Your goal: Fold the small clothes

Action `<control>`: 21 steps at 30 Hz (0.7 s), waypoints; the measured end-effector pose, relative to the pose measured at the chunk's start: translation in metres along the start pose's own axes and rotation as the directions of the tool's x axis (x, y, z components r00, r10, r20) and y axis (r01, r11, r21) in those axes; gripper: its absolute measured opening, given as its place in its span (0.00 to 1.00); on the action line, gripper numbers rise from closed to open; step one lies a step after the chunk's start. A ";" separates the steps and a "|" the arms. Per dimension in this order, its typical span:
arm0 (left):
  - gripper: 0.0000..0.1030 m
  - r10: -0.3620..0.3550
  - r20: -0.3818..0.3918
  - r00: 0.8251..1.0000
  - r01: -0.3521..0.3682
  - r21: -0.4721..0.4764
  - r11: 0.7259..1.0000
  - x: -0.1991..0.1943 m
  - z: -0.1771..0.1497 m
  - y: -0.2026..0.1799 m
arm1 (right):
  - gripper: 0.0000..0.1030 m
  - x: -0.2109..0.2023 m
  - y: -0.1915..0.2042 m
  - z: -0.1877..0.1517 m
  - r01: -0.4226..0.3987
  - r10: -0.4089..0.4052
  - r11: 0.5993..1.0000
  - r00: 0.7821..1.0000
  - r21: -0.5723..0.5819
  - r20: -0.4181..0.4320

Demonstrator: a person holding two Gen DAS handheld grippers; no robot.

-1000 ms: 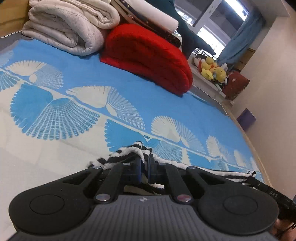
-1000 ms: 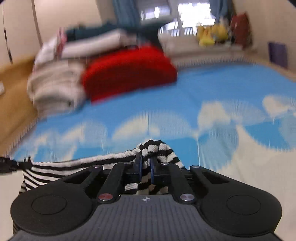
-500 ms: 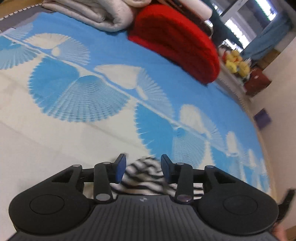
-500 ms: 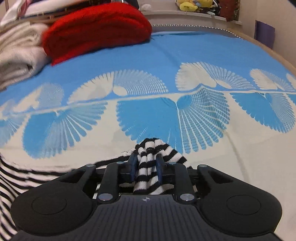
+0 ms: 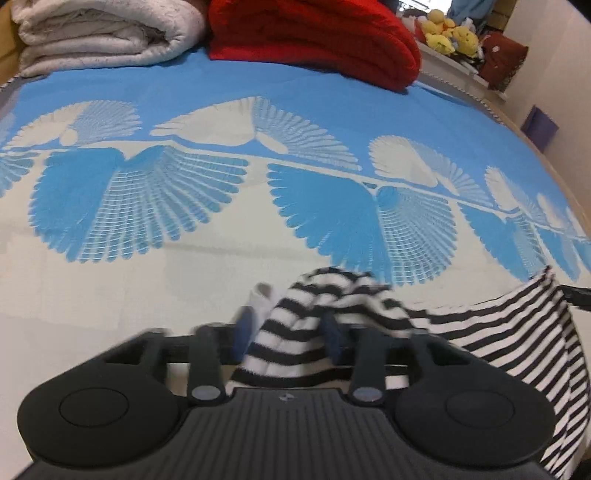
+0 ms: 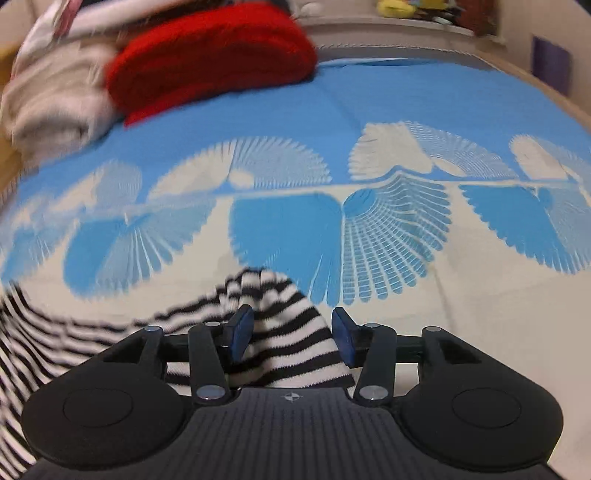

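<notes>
beyond, a red blanket (image 5: 314, 37) sits on the blue fan-patterned bedspread (image 5: 184, 110).

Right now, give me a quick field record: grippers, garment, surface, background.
left gripper: fingers apart, striped cloth lying between them, not pinched
right gripper: fingers apart, striped cloth between them, not pinched
garment: black-and-white striped garment, bunched, spread between both grippers
surface: blue and white fan-print bedcover
background: red blanket beside folded white quilt; yellow plush toys far right
image quality: motion blur in both views
</notes>
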State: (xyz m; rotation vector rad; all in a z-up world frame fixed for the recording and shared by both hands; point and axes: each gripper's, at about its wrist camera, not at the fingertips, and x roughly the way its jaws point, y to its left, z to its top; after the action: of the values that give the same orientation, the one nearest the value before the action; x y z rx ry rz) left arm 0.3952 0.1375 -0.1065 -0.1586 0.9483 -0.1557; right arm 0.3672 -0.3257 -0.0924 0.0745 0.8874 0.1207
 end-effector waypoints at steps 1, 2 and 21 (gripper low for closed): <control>0.17 -0.005 0.000 1.000 0.005 0.002 1.000 0.003 0.002 0.000 | 0.38 0.004 0.004 -0.001 0.011 -0.011 1.000 1.000 -0.022 -0.004; 0.11 -0.005 0.006 1.000 0.004 0.007 1.000 0.003 0.005 -0.001 | 0.14 0.007 0.008 0.000 0.011 -0.011 0.999 1.000 -0.033 -0.001; 0.51 0.153 -0.018 0.988 -0.153 0.032 0.988 -0.056 0.015 -0.008 | 0.25 -0.010 -0.008 0.013 0.081 -0.083 0.983 0.997 0.163 0.003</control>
State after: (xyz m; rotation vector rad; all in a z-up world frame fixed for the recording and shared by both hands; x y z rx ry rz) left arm 0.3746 0.1423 -0.0514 -0.0560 0.9743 -0.0301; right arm 0.3713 -0.3348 -0.0778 0.1901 0.8885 -0.0290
